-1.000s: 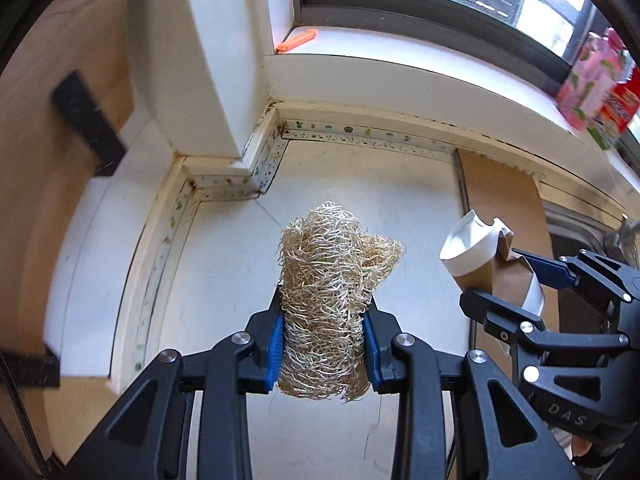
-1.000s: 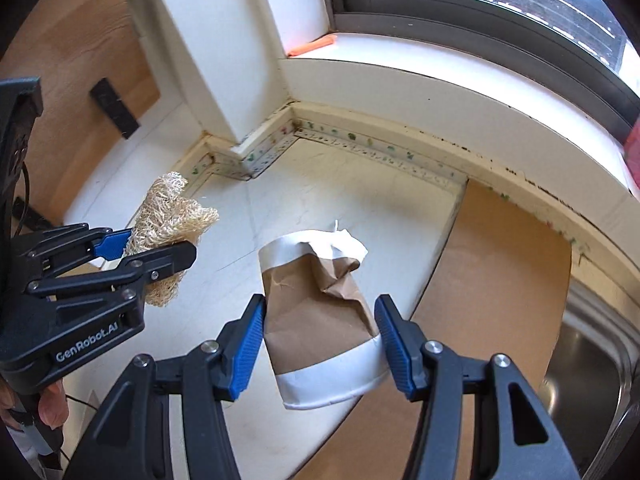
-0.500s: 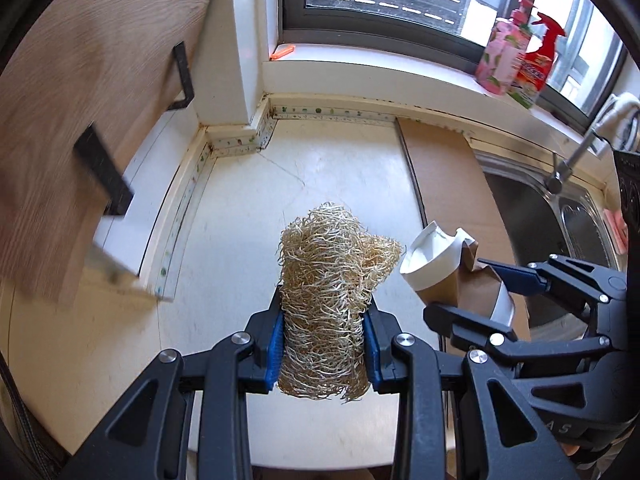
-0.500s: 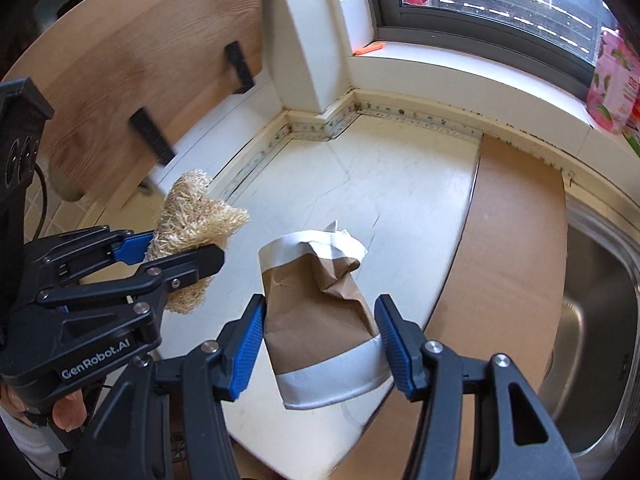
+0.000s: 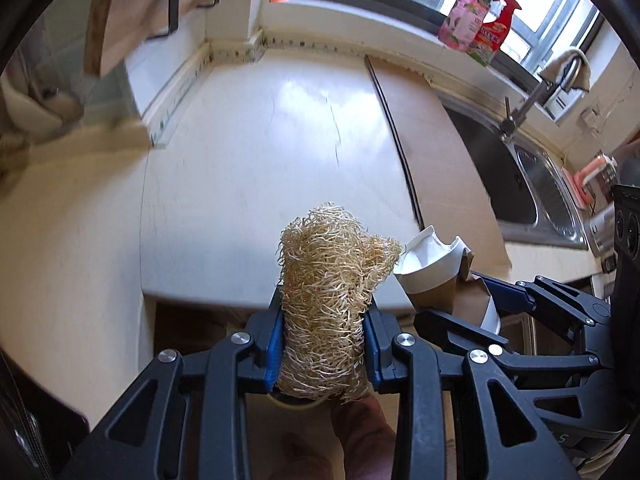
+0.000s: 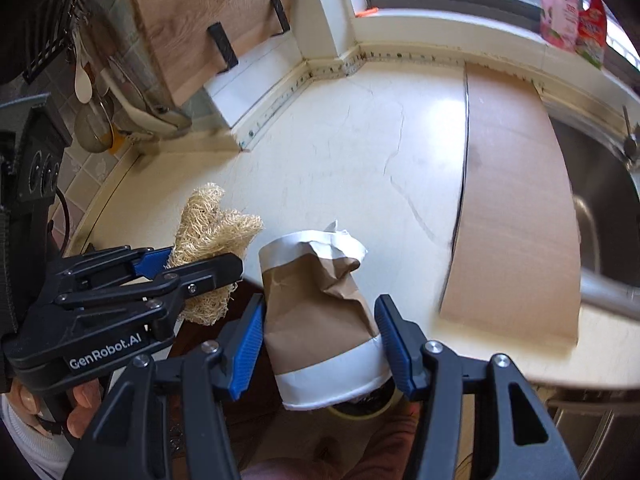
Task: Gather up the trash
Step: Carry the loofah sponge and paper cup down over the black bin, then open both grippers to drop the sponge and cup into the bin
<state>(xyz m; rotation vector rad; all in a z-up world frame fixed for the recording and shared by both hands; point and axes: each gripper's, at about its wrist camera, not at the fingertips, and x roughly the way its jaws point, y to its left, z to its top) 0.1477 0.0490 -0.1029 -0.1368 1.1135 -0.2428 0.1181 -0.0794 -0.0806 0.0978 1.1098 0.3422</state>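
Note:
My left gripper (image 5: 324, 344) is shut on a tan loofah scrubber (image 5: 328, 300), held upright past the counter's front edge. My right gripper (image 6: 322, 344) is shut on a crumpled brown and white paper cup (image 6: 320, 312). The two grippers are side by side: the cup (image 5: 430, 276) shows just right of the loofah in the left wrist view, and the loofah (image 6: 212, 240) shows left of the cup in the right wrist view. A round rim (image 6: 360, 410) shows just below the cup, mostly hidden.
The cream counter (image 5: 260, 152) lies ahead with a brown board (image 6: 516, 208) on its right part. A steel sink (image 5: 524, 180) with a faucet is further right. Bottles (image 5: 476, 24) stand on the window sill. A wooden shelf (image 6: 200, 20) hangs at left.
Both grippers have pulled back from the counter's far corner to beyond its front edge, still holding the loofah and the cup. More of the sink and shelf shows now.

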